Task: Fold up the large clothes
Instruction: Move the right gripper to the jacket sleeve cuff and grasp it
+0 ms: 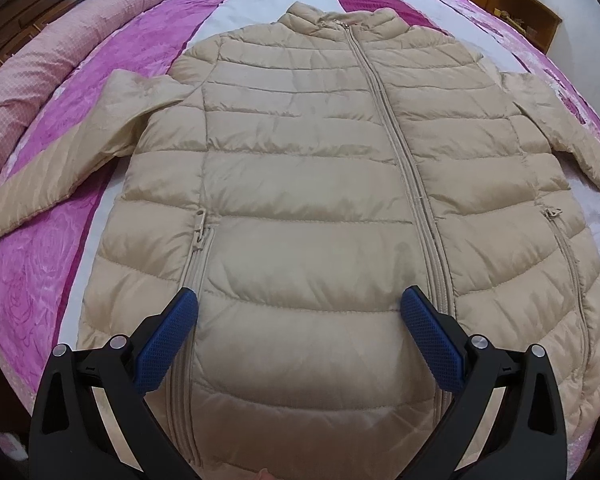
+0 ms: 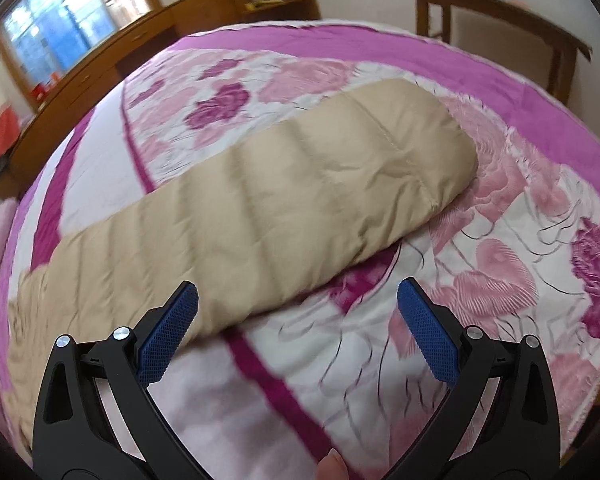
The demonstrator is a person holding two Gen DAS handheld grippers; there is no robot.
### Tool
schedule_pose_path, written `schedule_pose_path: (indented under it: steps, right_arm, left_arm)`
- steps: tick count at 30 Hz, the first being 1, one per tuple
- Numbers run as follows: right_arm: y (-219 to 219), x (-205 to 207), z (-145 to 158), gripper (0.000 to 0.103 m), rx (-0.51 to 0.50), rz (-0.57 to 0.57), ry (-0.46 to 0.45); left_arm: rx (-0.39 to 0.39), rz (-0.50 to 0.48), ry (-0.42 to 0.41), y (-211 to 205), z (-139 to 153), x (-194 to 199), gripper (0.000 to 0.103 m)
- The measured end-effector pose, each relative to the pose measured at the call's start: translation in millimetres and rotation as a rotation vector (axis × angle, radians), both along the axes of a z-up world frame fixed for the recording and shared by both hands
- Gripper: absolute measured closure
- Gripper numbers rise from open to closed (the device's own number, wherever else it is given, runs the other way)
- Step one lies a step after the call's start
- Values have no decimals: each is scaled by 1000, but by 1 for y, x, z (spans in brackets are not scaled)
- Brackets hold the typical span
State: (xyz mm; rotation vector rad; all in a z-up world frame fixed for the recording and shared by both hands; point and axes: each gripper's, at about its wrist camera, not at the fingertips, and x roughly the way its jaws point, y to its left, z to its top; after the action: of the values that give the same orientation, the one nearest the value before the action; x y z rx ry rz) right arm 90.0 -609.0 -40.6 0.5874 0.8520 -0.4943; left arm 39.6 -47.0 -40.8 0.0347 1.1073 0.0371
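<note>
While the beige puffer jacket (image 1: 320, 184) lies flat on the bed (image 1: 40, 264), collar far, hem nearest, the left claw (image 1: 298, 300) hovers released over its hem; the right claw (image 2: 298, 296), also released, faces the outstretched sleeve (image 2: 280, 200).

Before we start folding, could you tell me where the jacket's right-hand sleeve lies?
In the right wrist view the sleeve lies flat on the floral bedspread, stretching from lower left to upper right, just ahead of the open right gripper.
</note>
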Motion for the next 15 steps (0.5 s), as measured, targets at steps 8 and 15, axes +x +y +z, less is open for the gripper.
schedule_pose_path:
  steps: [8,15]
  right_arm:
    - [-9,22,-17,3,-24,-7,40]
    - [-6,26,-19,18,-56,3,74]
  left_arm:
    - [14,-4,16,-1,-7,1,5]
    - [9,-1,17,-2,-10,2,5]
